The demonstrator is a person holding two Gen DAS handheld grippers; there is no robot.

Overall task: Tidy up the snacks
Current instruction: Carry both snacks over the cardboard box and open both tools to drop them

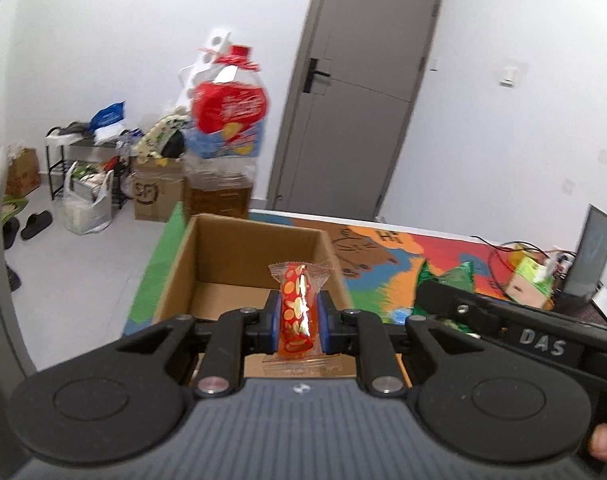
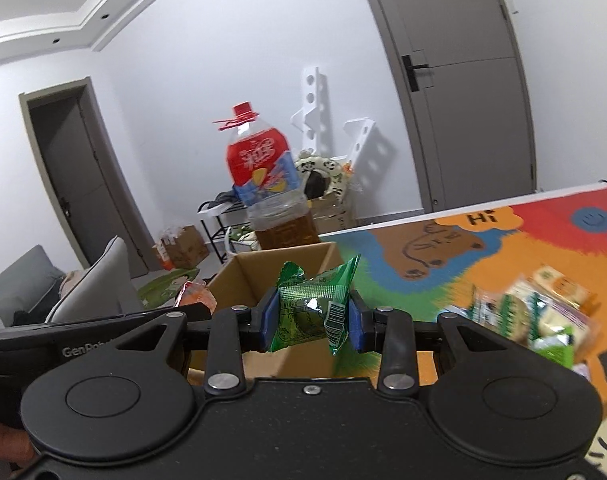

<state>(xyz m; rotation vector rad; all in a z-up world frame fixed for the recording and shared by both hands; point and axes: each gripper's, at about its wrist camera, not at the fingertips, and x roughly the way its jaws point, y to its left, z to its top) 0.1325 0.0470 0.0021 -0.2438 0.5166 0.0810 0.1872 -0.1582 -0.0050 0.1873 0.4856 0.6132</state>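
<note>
White walls, grey door [image 1: 355, 92], pale floor [image 1: 83, 264], cluttered black rack [image 1: 83, 152] beside cardboard boxes [image 1: 157, 192].

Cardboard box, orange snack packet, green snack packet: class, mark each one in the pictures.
cardboard box [image 1: 247, 246], left wrist view, inner back wall
orange snack packet [image 1: 298, 308], left wrist view, wrapper middle
green snack packet [image 2: 309, 312], right wrist view, wrapper middle

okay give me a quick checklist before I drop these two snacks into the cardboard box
1. Left gripper clamped on the orange snack: ok.
2. Right gripper clamped on the green snack: ok.
3. Cardboard box open on top: ok.
4. Box floor has room: ok, the visible part is bare.
5. Orange snack over the opening: ok.
6. Green snack over the opening: cannot tell, it seems near the box's right wall.
</note>
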